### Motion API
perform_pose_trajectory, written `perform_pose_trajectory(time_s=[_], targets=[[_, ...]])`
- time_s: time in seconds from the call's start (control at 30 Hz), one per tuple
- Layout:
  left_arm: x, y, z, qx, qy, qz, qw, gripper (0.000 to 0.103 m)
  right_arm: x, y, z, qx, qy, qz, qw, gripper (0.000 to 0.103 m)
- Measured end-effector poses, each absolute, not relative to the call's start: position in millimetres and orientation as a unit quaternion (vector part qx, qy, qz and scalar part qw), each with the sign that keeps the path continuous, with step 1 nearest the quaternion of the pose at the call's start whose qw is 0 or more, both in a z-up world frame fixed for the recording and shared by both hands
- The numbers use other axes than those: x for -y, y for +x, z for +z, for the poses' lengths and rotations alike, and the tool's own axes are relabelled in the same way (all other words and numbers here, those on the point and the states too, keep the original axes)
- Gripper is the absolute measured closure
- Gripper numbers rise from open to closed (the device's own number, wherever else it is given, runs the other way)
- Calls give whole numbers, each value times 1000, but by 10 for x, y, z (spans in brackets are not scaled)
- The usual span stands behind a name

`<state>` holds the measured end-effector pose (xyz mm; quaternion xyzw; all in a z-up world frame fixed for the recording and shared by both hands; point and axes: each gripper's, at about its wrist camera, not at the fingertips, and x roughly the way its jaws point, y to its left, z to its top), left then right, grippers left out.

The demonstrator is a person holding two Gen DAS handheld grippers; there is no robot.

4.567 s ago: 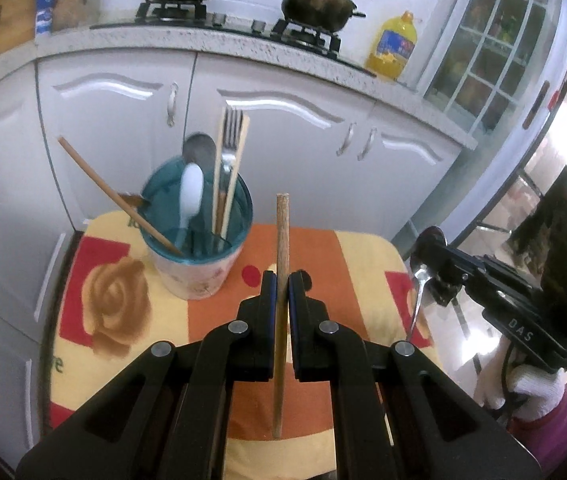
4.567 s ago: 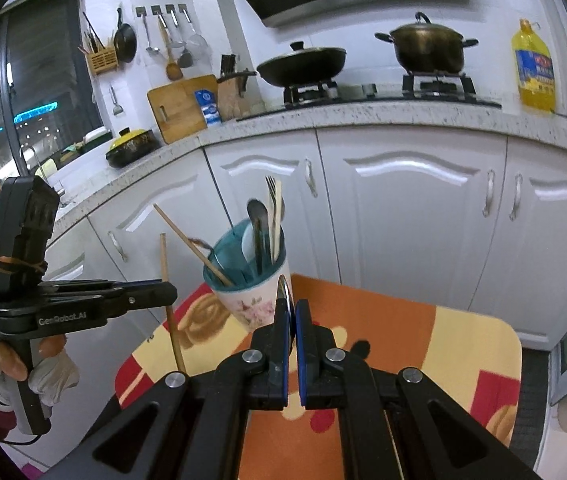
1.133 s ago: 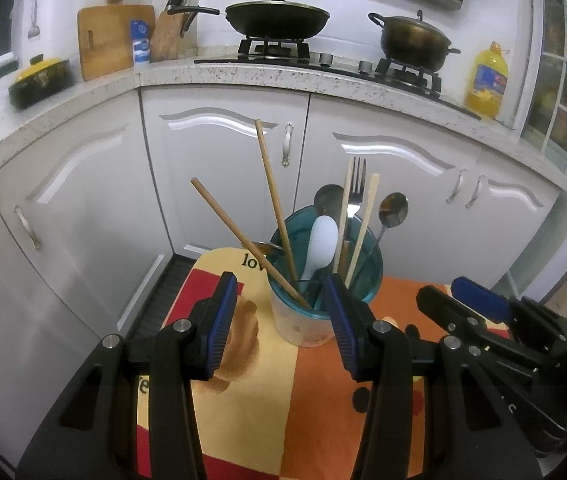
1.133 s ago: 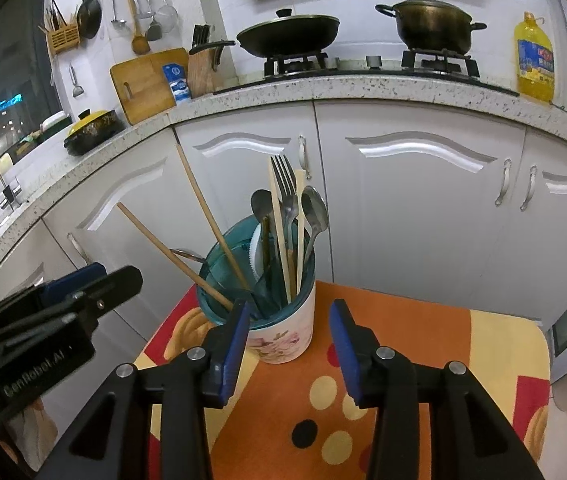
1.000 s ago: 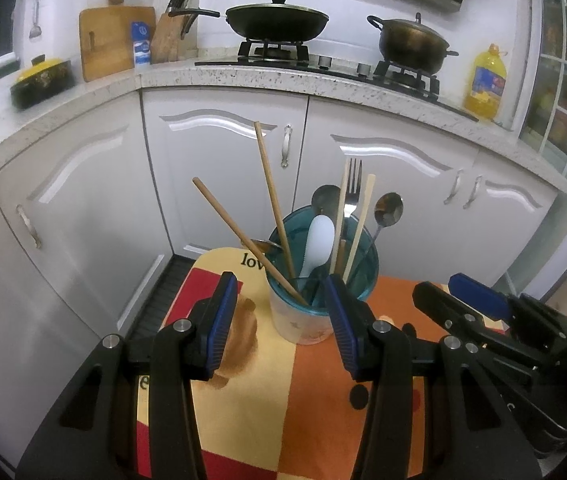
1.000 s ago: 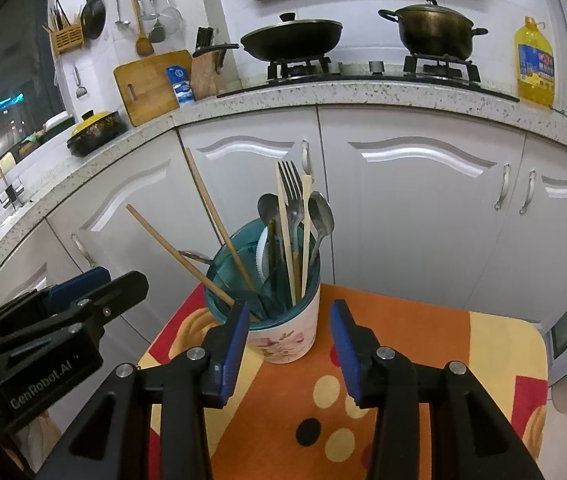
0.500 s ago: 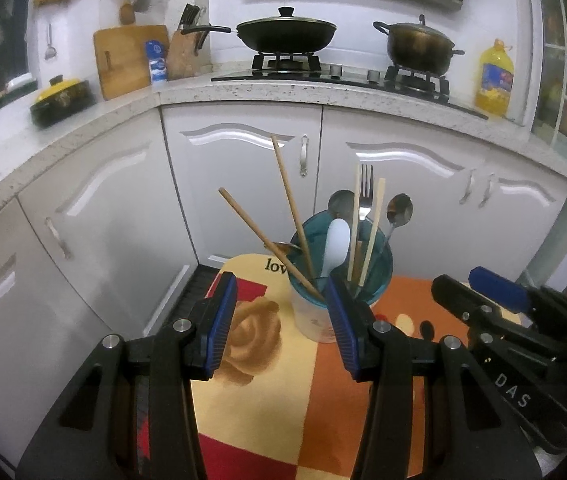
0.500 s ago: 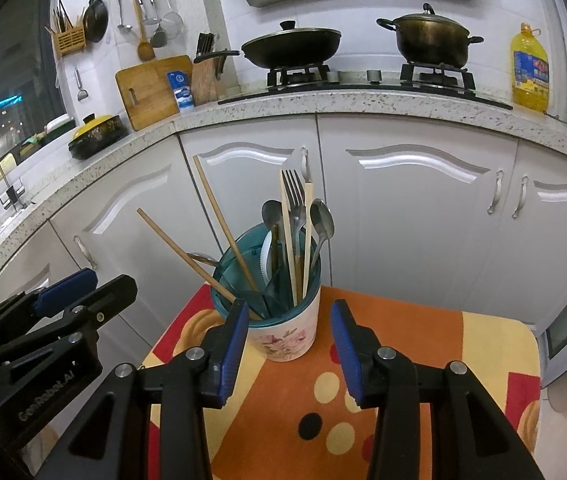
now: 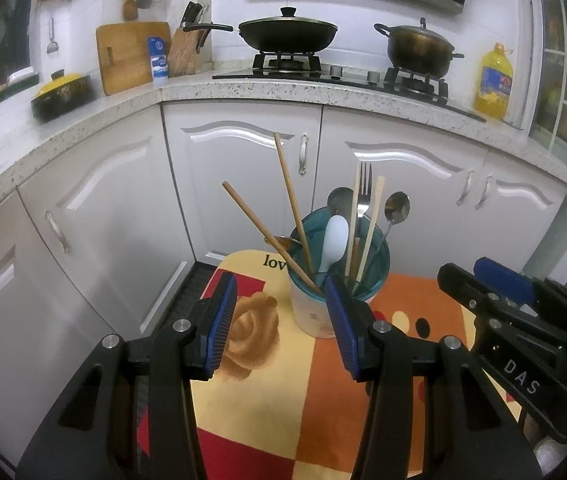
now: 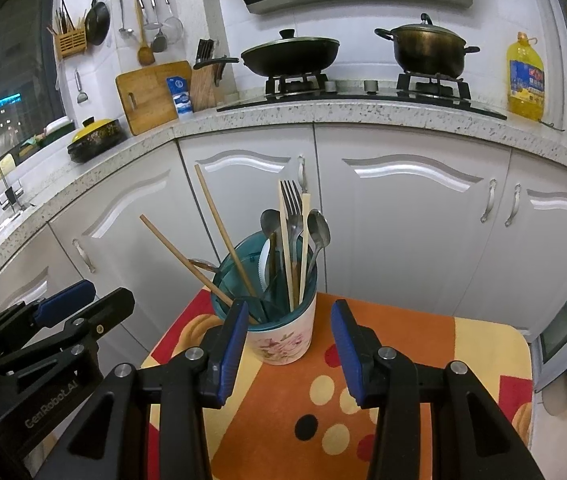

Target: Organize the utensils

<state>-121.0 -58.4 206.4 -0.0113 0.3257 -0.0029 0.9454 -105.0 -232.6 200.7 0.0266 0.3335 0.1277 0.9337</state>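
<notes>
A floral cup with a teal rim [image 9: 315, 312] [image 10: 287, 340] stands on a small table with an orange, yellow and red cloth [image 9: 283, 380] [image 10: 403, 380]. It holds wooden chopsticks [image 9: 289, 192] [image 10: 219, 220], a fork [image 9: 364, 196] [image 10: 292, 204], metal spoons [image 9: 397, 208] [image 10: 317, 228] and a white spoon [image 9: 333, 240]. My left gripper [image 9: 281, 316] is open and empty, in front of the cup. My right gripper [image 10: 289, 340] is open and empty, its fingers either side of the cup in view.
White cabinets [image 9: 243, 168] and a speckled counter [image 10: 363, 114] curve behind the table. On the counter are a wok [image 10: 289, 56], a pot [image 10: 429, 48], an oil bottle [image 10: 525, 76], a cutting board [image 10: 147, 94] and a yellow-lidded pot [image 10: 95, 138].
Both grippers, which earlier held a chopstick and a spoon, are now open and empty. Over the last second both have drawn back and up from the cup.
</notes>
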Motion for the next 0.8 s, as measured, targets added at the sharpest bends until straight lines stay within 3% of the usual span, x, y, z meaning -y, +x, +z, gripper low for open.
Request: perform_pose_trajectory(time_s=[0.8], targets=[[527,-1210,1983,-339,-29,-4,940,58,2332,-1027,1941,-343,25,123,931,61]])
